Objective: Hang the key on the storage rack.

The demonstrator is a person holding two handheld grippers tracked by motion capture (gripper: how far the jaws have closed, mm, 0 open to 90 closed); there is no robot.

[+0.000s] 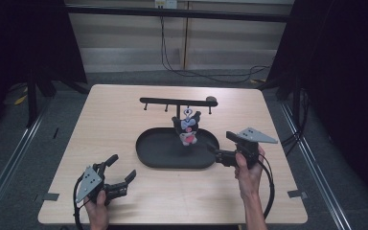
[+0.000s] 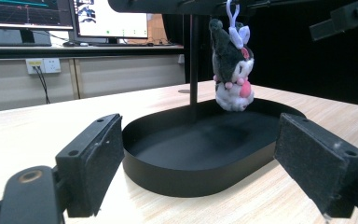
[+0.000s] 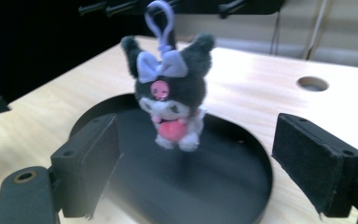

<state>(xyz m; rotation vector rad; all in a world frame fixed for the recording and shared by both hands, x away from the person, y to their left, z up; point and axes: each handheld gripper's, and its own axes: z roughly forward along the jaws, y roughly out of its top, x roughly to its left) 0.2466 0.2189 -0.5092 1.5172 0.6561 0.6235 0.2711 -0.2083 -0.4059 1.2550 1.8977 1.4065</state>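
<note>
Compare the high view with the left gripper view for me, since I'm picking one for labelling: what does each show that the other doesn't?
High view alone: both hands, the left gripper and right gripper, both with jaws open, the whole table and the floor around it. Left gripper view alone: monitors on a desk and a wall socket behind the table. Shared: the black tray, the stand's post and the plush toy hanging from its bar above the tray.

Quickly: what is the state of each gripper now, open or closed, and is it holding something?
Left gripper: open, holding nothing.
Right gripper: open, holding nothing; the plush toy hangs free ahead.
</note>
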